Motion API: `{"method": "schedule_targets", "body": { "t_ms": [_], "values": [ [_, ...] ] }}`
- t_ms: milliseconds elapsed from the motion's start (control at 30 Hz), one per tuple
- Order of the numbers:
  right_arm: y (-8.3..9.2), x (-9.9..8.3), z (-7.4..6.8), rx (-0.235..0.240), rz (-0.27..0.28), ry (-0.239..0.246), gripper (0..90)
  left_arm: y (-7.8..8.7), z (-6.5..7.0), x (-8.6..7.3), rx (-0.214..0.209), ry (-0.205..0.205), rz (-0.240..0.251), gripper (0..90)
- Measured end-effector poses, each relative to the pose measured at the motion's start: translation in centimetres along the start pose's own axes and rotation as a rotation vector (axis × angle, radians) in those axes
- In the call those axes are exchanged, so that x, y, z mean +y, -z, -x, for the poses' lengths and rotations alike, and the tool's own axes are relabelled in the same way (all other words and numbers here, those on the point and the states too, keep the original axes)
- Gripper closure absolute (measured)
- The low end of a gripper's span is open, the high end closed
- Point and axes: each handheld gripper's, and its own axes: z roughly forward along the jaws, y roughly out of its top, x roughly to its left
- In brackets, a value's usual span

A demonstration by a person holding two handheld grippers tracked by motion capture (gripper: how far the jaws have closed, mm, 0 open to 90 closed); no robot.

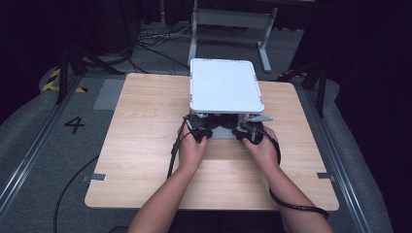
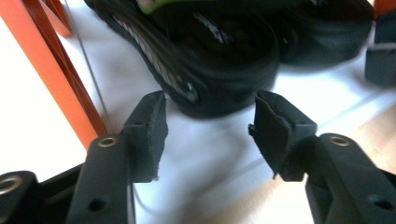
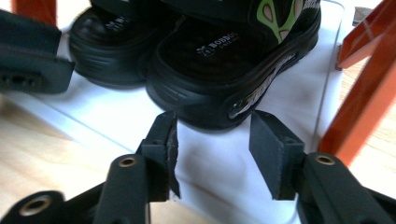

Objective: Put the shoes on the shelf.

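Observation:
Two black sandals stand side by side on the low white board (image 2: 210, 158) of a small rack. In the left gripper view one sandal's heel (image 2: 224, 60) lies just beyond my left gripper (image 2: 210, 121), whose pads stand open and apart from it. The second sandal (image 3: 224, 65), with green markings, sits just past my right gripper (image 3: 214, 135), also open with nothing pressed between its pads. From above, both grippers, left (image 1: 198, 130) and right (image 1: 248, 132), sit at the rack's near edge under its white top (image 1: 224, 85).
Orange rack legs (image 2: 60, 70) (image 3: 369, 93) stand close beside each gripper. The rack stands on a wooden table (image 1: 145, 145) with bare wood to the left, right and front. Cables trail from both grippers over the near edge. A metal stand (image 1: 228, 29) is on the floor beyond.

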Motion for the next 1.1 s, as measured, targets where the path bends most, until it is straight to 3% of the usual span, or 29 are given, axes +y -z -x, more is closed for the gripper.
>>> {"method": "schedule_targets", "body": {
  "t_ms": [233,267,300,333,467,533,600,733,800,867,933,1000,1100],
  "values": [
    [3.7,0.0,-0.3,0.006,-0.011,0.031,45.7,3.9,1.8,-0.6,-0.058,-0.036,-0.043,37.1],
    [5.4,0.3,-0.4,0.015,0.008,0.016,42.6,4.6,2.0,-0.6,-0.064,-0.043,-0.046,35.1],
    [6.0,0.3,-0.4,0.018,0.014,0.008,42.1,5.9,2.3,-0.5,-0.067,-0.054,-0.046,34.3],
    [6.0,0.3,-0.4,0.018,0.014,0.008,42.1,5.9,2.3,-0.5,-0.067,-0.054,-0.046,33.2],
    [9.3,1.0,0.0,0.027,0.040,-0.020,40.0,9.0,2.4,0.1,-0.075,-0.083,-0.062,31.6],
    [11.4,1.4,0.5,0.038,0.085,-0.030,40.7,9.7,2.2,0.3,-0.083,-0.102,-0.087,29.3],
    [12.4,1.5,0.9,0.037,0.093,-0.041,40.7,10.7,1.5,0.6,-0.082,-0.123,-0.132,28.9],
    [14.8,1.8,2.4,0.016,0.104,-0.038,36.7,12.1,0.0,0.4,-0.041,-0.128,-0.146,23.4],
    [15.6,1.6,3.2,0.000,0.080,-0.023,31.9,12.7,-0.8,0.2,-0.039,-0.113,-0.139,20.5],
    [16.1,1.2,4.0,-0.009,0.035,-0.025,27.7,13.3,-1.7,-0.1,-0.041,-0.136,-0.134,17.9],
    [16.6,0.6,5.0,0.016,-0.032,0.038,22.6,13.8,-2.8,-0.5,-0.036,-0.109,-0.111,16.9],
    [16.7,0.0,5.7,0.028,-0.025,0.054,14.7,14.2,-3.7,-1.1,-0.016,-0.102,-0.107,16.8],
    [16.8,-0.8,6.8,0.030,-0.034,0.068,15.4,14.5,-5.0,-1.9,-0.019,-0.117,-0.144,16.8]
  ]
}}
